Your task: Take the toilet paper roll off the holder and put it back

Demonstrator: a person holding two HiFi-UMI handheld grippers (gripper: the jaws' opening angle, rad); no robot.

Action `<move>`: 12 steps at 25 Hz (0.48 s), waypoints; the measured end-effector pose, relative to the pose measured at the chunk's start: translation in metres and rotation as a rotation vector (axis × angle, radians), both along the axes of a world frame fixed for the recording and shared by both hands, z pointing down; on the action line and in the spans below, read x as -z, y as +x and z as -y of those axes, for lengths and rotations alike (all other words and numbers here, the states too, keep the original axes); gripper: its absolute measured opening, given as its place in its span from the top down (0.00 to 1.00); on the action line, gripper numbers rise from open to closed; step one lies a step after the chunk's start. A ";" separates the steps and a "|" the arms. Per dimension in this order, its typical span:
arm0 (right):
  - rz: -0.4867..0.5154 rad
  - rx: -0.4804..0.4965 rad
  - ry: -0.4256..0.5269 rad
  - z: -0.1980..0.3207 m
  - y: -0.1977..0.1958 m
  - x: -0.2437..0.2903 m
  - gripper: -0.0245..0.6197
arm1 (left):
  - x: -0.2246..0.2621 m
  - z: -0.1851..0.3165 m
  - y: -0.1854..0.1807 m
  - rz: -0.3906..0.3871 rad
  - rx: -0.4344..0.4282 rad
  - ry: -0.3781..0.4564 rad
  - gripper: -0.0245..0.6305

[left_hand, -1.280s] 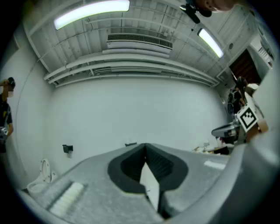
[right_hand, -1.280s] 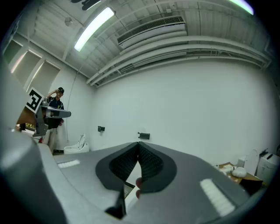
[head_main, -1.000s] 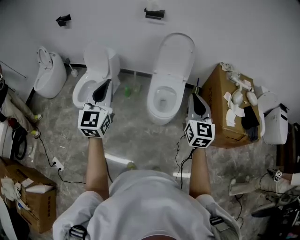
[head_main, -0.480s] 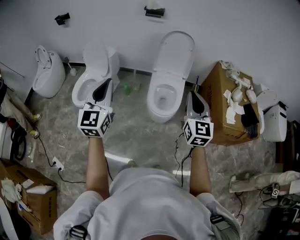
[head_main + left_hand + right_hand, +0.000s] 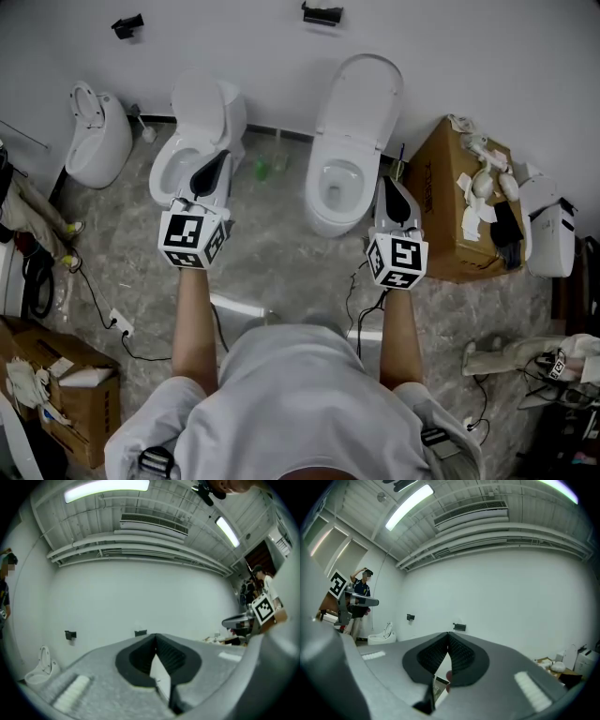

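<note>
Both grippers were held level, pointing at the white wall. The left gripper (image 5: 211,172) had its jaws pressed together with nothing between them, and so did the right gripper (image 5: 392,192).

- The toilet paper roll could not be made out in any view. If it was on a holder, it was too small to tell from the wall.
- Two black brackets were on the wall: the centre bracket (image 5: 322,14) and the left bracket (image 5: 127,24), well apart. Both ran lengthwise along the wall.
- The centre bracket lay ahead, between the lines of the two grippers. It sat just left of the closed tips in the left gripper view (image 5: 140,633) and just right of them in the right gripper view (image 5: 459,626).
- Judged the centre bracket to be the likely holder, with the right gripper somewhat nearer to it sideways. Both grippers were well short of the wall.
- Three toilets stood on the floor below the brackets: small toilet (image 5: 94,141), middle toilet (image 5: 202,127) and open-lidded toilet (image 5: 352,131).
- One cardboard box (image 5: 450,225) stood to the right, and another box (image 5: 70,394) sat lower left.
</note>
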State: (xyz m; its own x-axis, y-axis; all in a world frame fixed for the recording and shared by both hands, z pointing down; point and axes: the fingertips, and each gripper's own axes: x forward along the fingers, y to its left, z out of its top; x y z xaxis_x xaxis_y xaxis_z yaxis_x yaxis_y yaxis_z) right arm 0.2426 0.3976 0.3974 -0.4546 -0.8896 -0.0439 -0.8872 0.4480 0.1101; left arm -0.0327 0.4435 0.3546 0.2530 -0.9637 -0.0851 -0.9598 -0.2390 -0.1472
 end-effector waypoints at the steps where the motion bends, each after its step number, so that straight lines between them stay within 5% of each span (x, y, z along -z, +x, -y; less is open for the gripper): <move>1: -0.005 0.001 -0.001 -0.002 -0.006 -0.002 0.96 | -0.002 0.000 -0.005 -0.002 -0.001 -0.004 0.96; 12: -0.020 0.003 -0.003 0.019 -0.044 -0.006 0.96 | -0.010 0.021 -0.035 -0.003 -0.020 -0.011 0.96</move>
State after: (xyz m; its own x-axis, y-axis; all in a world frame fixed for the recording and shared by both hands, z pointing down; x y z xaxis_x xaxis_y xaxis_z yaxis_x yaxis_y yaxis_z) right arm 0.1983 0.3787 0.4032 -0.4580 -0.8884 -0.0315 -0.8835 0.4510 0.1267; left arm -0.0681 0.4228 0.3644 0.2716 -0.9594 -0.0757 -0.9554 -0.2593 -0.1414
